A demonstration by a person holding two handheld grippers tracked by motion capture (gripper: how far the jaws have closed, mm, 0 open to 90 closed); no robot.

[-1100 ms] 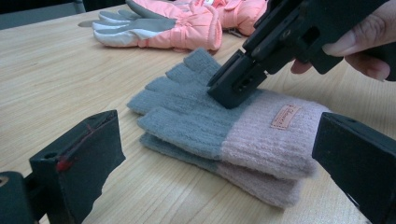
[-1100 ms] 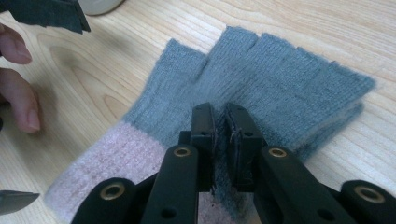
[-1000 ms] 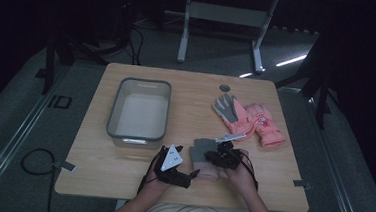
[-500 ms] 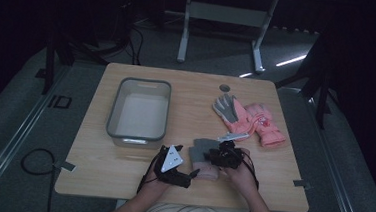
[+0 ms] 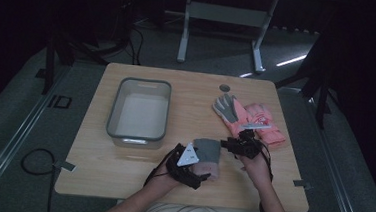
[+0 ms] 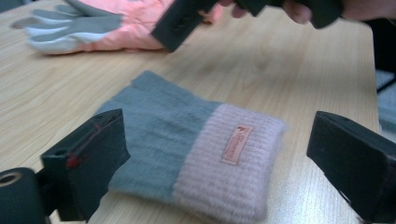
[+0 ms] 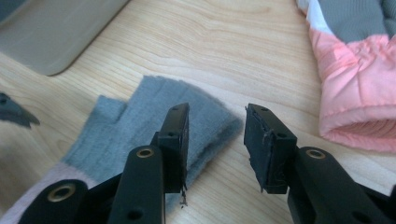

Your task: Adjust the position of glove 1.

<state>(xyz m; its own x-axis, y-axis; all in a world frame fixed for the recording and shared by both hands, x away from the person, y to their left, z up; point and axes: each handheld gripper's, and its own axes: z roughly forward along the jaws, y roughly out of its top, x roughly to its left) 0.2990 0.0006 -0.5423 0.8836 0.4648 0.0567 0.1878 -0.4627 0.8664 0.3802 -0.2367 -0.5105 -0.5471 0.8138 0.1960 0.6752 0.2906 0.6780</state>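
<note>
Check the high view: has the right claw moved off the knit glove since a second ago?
Yes. The right claw has drifted right, toward the pink gloves, and now sits past the grey knit glove's edge. Its jaws have just been opening, nothing between them.

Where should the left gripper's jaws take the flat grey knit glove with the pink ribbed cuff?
Probably the pink ribbed cuff of the grey knit glove: it is the thicker end, lies flat between the open jaws of the left gripper, and faces the person's side. Come in low over the wooden table, pinching across the cuff.
</note>
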